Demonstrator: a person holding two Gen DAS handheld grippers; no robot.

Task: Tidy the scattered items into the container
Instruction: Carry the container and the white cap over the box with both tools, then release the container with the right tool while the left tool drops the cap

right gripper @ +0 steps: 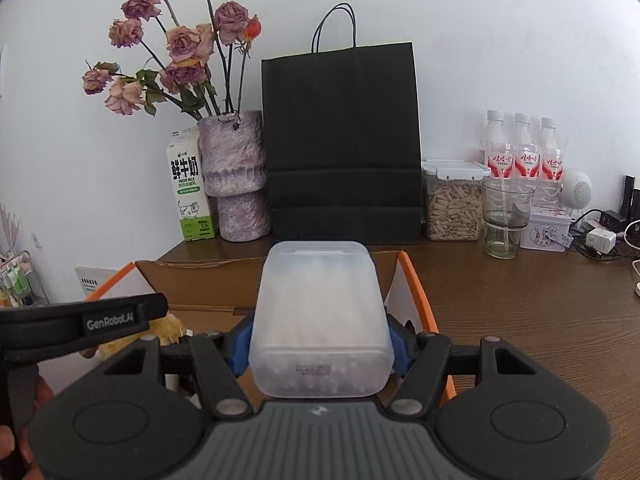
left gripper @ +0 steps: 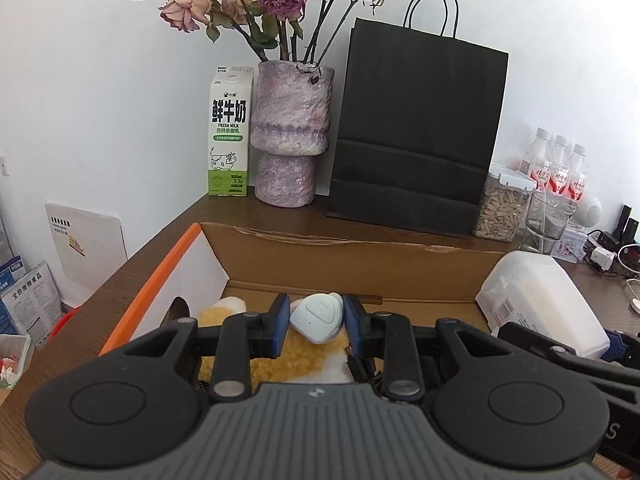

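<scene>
Closest to us, the left gripper (left gripper: 316,316) is pinching a small white rounded device (left gripper: 318,317) between its blue pads, jaws nearly closed on its two flanks. It is hanging over the open cardboard box (left gripper: 360,258), above a yellow and white plush toy (left gripper: 304,364) already lying inside. We are judging the device to be light, hard-shelled and smooth, so it could be slipping if the pinch is easing; holding it across the widest part, as now, seems soundest.

On the other side, the right gripper (right gripper: 318,354) is clamping a frosted plastic tub (right gripper: 320,320) at its lower end, jaws standing about half open around its width. The tub is sticking forward over the box's near right part, and through the wall we are making out what look like cotton swabs. We are expecting it to be light with slightly springy walls, so squeezing near the stiffer base is making sense. Both things are sitting above the box rather than on the surface (right gripper: 520,300), so a gentle lowering before letting go seems wise.
</scene>
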